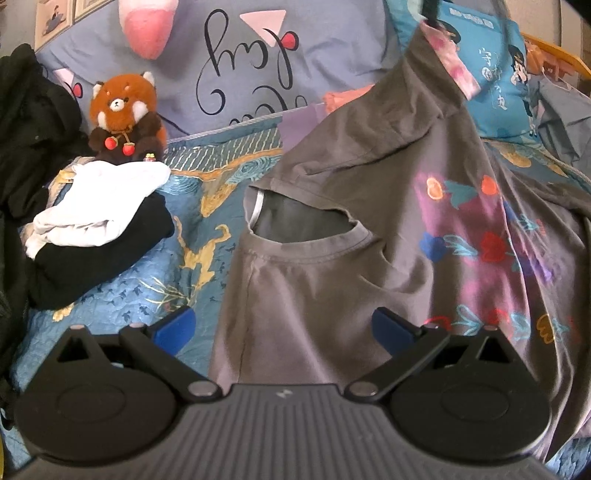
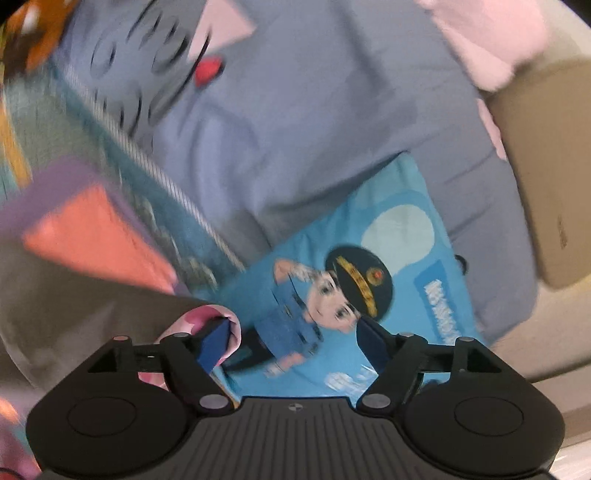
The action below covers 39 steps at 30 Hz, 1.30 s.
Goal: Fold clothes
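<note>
A grey T-shirt (image 1: pixel 332 295) with a colourful flower print lies spread on the blue patterned bedspread (image 1: pixel 207 236), neckline facing me. Its sleeve with a pink-patterned cuff (image 1: pixel 450 62) rises to the top of the left wrist view, where a dark part of my right gripper (image 1: pixel 428 9) shows. My left gripper (image 1: pixel 284 325) is open, hovering over the shirt's shoulder with its blue pads wide apart. In the right wrist view my right gripper (image 2: pixel 293 343) is open; the pink cuff (image 2: pixel 232 325) drapes around its left finger, not pinched.
A stack of folded white and black clothes (image 1: pixel 99 229) sits at the left, with a red panda plush (image 1: pixel 125 114) behind it and a dark clothes pile (image 1: pixel 29 129) beside it. A blue cartoon pillow (image 2: pixel 332 288), lavender bedding (image 2: pixel 295 110) and a cardboard box (image 2: pixel 550 184) lie beyond.
</note>
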Each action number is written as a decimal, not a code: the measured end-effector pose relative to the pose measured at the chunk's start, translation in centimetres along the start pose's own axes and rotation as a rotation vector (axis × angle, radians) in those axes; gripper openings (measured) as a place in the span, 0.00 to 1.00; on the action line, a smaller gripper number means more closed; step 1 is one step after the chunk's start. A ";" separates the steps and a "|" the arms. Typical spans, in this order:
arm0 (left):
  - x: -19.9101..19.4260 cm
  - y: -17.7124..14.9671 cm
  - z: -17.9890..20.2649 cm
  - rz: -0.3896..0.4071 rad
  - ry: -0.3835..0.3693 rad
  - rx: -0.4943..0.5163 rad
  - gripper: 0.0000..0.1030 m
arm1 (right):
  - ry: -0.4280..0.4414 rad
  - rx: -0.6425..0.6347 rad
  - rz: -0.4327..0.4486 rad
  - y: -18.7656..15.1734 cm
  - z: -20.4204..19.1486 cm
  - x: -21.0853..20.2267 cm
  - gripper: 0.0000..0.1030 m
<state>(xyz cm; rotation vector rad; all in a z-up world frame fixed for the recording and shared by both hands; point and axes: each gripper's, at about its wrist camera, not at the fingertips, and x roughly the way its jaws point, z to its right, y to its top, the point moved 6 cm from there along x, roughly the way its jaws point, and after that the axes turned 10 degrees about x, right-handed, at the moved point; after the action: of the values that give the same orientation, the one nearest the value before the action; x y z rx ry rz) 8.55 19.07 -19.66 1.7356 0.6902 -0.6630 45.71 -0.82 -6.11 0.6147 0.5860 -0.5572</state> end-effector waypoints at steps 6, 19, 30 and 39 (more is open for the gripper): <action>-0.1 -0.2 -0.4 0.003 0.002 -0.020 1.00 | -0.057 -0.042 0.001 -1.7 1.2 -0.2 0.71; -0.4 0.0 1.7 0.031 -0.033 0.020 1.00 | 0.127 -0.219 0.404 -4.5 -5.9 -6.9 0.72; 0.2 -0.6 2.0 0.008 -0.034 0.029 1.00 | 0.092 -0.855 0.562 -14.0 -24.0 -6.2 0.72; 0.7 -0.9 1.3 0.000 -0.031 0.019 1.00 | 0.100 -0.732 0.473 -9.2 -21.8 -4.5 0.03</action>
<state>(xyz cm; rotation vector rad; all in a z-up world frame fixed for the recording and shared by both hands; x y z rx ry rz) 8.23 18.15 -21.07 1.7388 0.6644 -0.6974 29.51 8.73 -21.17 0.0693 0.6592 0.1477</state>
